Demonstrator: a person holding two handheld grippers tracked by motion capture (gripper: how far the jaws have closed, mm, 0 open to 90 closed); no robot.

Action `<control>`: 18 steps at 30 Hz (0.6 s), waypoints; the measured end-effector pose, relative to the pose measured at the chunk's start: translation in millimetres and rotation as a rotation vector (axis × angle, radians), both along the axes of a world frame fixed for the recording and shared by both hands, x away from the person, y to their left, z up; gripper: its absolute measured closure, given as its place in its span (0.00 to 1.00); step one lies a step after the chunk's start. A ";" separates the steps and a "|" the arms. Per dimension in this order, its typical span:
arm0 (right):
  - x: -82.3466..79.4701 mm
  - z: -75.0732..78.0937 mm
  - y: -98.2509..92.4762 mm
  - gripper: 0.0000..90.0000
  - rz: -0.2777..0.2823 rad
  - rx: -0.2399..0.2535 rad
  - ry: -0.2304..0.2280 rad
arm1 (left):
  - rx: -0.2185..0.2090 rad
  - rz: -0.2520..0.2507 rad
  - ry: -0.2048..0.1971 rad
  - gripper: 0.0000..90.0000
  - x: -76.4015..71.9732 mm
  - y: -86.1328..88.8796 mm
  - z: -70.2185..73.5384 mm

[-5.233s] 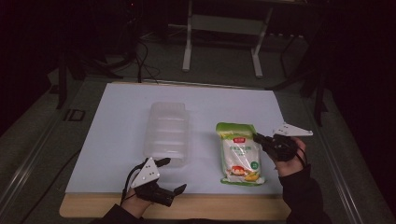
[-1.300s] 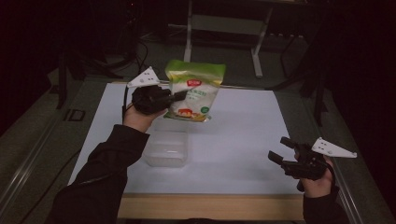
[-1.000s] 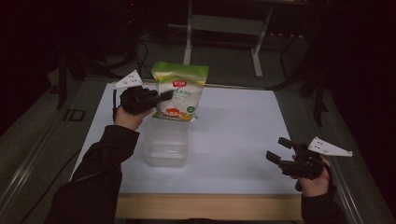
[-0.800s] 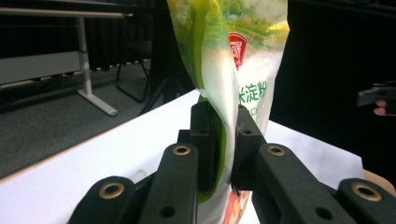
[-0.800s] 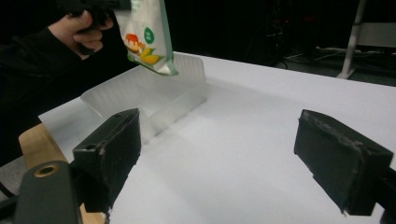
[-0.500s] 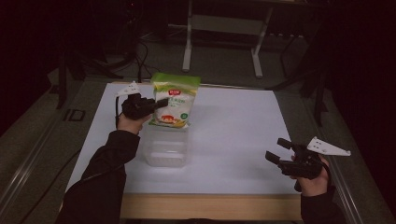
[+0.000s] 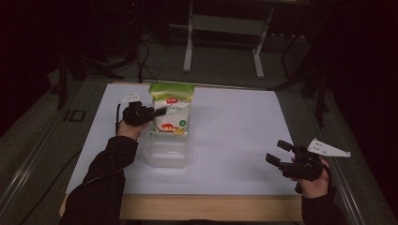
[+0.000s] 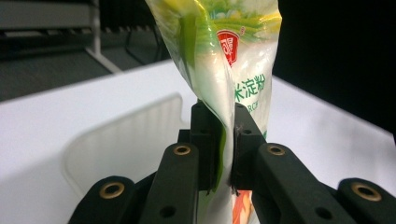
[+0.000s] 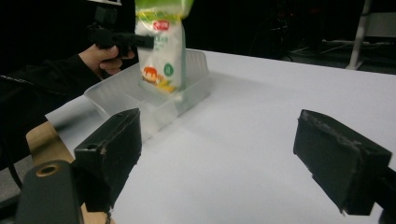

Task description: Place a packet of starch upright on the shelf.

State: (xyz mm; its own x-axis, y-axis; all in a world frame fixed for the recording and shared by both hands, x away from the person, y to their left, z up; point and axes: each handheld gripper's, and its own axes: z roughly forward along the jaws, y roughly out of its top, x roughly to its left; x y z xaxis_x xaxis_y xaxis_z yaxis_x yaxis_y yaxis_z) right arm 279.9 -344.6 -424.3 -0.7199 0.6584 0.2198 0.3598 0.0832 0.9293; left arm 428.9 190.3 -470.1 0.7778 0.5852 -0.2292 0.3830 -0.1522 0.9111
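Observation:
A green and white food bag hangs upright, its lower end inside the far part of a clear plastic box on the white table. My left gripper is shut on the bag's left edge; the left gripper view shows both jaws pinching the bag above the box wall. My right gripper rests open near the table's front right, with nothing between its jaws. From the right gripper view, the bag stands in the box at the upper left, and the gripper gapes wide.
The white tabletop stretches between box and right gripper. A wooden front edge borders it. Behind the table stands a metal frame with legs, with cables on the dark floor.
My left gripper has carried the bag from high over the table's far side down and toward the person, into the box. The right gripper has stayed put.

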 end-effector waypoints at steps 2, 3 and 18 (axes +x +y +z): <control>0.2 -1.3 0.8 0.17 0.002 0.000 0.006 | 0.027 -0.021 0.013 0.92 1.0 -1.1 -4.8; 0.2 -1.7 1.0 0.17 0.003 -0.003 0.008 | 0.019 -0.019 0.022 0.92 1.5 0.5 -6.7; 0.4 -3.8 -0.7 0.17 0.004 0.007 0.010 | 0.160 0.030 -0.007 0.91 -8.6 -3.7 0.3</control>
